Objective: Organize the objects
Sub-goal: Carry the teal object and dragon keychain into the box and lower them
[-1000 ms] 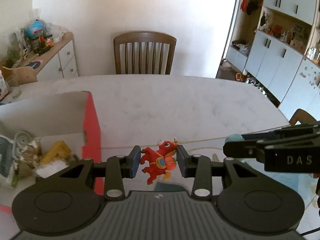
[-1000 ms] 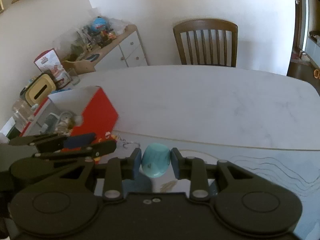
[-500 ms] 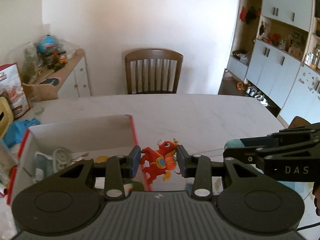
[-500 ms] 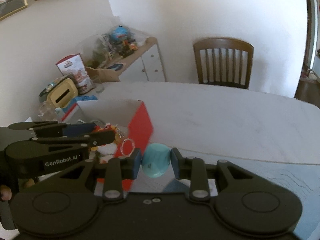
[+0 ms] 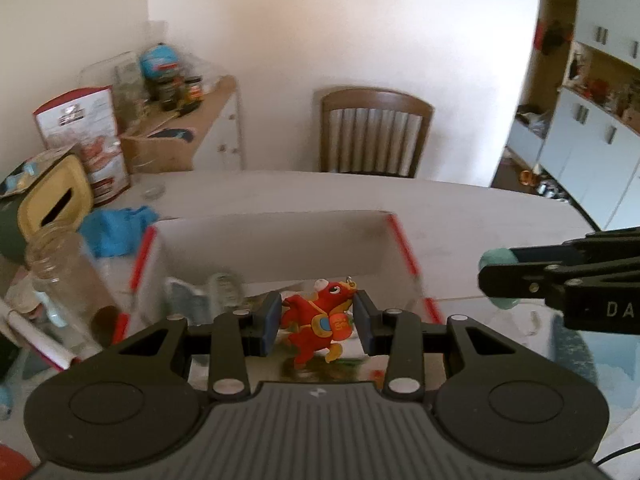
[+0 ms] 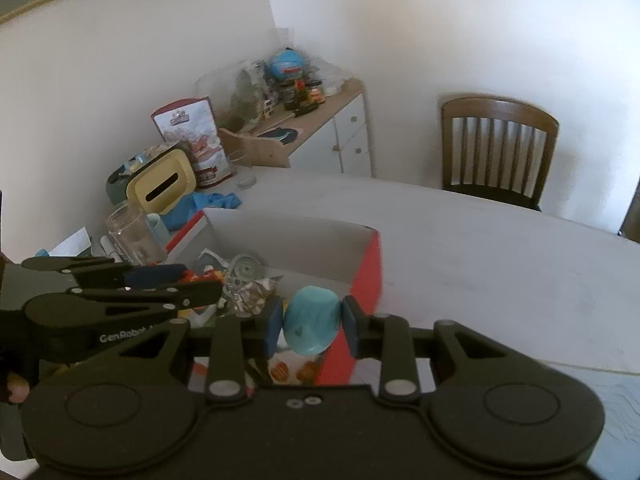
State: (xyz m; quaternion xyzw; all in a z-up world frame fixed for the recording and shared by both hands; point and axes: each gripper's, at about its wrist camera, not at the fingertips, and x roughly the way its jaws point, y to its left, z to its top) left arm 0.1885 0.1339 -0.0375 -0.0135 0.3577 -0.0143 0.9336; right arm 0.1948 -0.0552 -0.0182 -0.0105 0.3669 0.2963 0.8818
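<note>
Red dragon keychain figure [image 5: 320,326] sits pinched between the closed-in pads of the left gripper [image 5: 316,322], hanging above the open interior of the red-and-white cardboard box [image 5: 276,240]; the right gripper [image 6: 308,324] is clamped nearly as tight as it goes on a small teal cup [image 6: 310,322], held over the box's near right corner beside its red wall. Both items look carried but not yet released, so by my reading the sorting is partway done: the box already holds a jumble of small things, among them a crumpled wrapper and a round spiral-patterned piece [image 6: 244,268], too blurred to count exactly, and the two held pieces remain to be dropped in. Counted plainly: two grippers, one dragon figure, one teal cup, one box. Around the box on the white table [image 6: 500,264] stand one clear glass jar [image 6: 134,236], one yellow tissue holder [image 6: 162,186] and one blue cloth [image 5: 116,228]; one wooden chair [image 5: 376,132] stands at the far side
</note>
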